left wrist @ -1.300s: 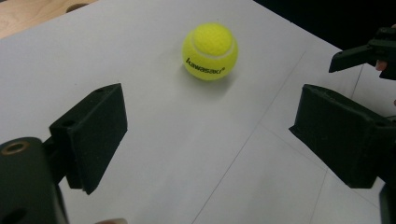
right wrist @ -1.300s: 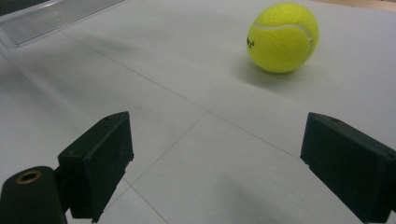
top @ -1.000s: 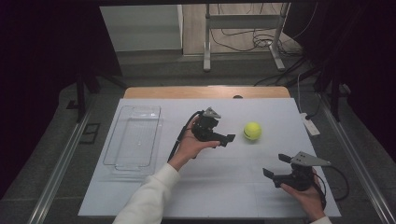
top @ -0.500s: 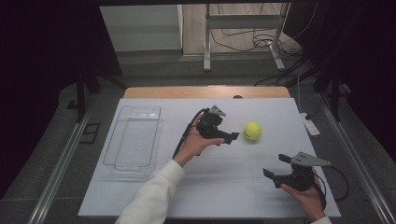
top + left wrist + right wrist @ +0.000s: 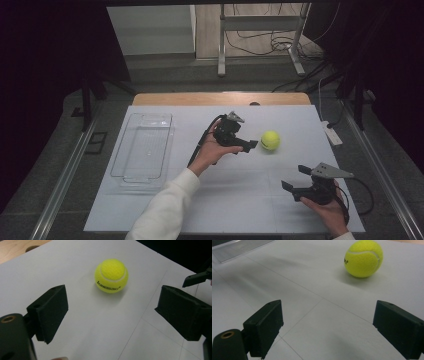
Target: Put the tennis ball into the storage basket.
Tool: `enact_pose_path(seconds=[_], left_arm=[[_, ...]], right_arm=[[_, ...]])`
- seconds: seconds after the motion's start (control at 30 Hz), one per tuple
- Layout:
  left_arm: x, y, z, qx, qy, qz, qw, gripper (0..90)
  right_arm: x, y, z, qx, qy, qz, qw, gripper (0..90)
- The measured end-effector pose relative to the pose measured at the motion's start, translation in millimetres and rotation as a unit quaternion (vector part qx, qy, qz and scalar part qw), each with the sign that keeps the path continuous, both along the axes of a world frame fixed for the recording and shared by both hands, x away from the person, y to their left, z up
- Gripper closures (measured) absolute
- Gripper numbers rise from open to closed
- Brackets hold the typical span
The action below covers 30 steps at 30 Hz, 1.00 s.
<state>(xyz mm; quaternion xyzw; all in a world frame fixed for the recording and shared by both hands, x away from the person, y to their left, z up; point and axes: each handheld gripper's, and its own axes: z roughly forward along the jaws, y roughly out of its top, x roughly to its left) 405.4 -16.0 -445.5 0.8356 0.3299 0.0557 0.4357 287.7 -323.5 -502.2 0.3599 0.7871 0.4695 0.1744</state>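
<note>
Ball (image 5: 270,140) on white table (image 5: 240,200), just past left claw (image 5: 250,145). Jaws wide apart, holding nothing, ball not yet between them. Right claw (image 5: 295,180) wide too, low and near front edge.

Dim surroundings, bright tabletop, soft shadows
</note>
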Motion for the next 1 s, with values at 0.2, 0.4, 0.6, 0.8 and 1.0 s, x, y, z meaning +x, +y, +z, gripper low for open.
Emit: enact_pose_path(seconds=[0.2,0.4,0.6,0.8,1.0], left_arm=[[2.8,-3.8,-0.2,0.003,0.001,-0.002,1.0,11.1],[6.5,-7.6,0.3,0.006,0.001,-0.005,1.0,11.1],[10.1,-13.1,0.9,0.005,0.002,-0.008,1.0,11.1],[13.1,-18.6,0.0,0.008,0.003,-0.011,0.9999,11.2],[17.5,-23.6,-2.4,0.008,0.009,-0.012,0.9999,11.2]], right_arm=[[0.1,0.0,-0.2,0.0,0.001,0.0,1.0,9.4],[0.2,0.2,-0.3,0.0,0.001,0.0,1.0,9.4],[0.3,0.1,-0.2,-0.001,0.001,0.0,1.0,9.4],[0.2,-0.2,-0.1,0.001,0.002,0.0,1.0,9.4],[0.2,-0.1,-0.1,0.001,0.002,0.0,1.0,9.4]])
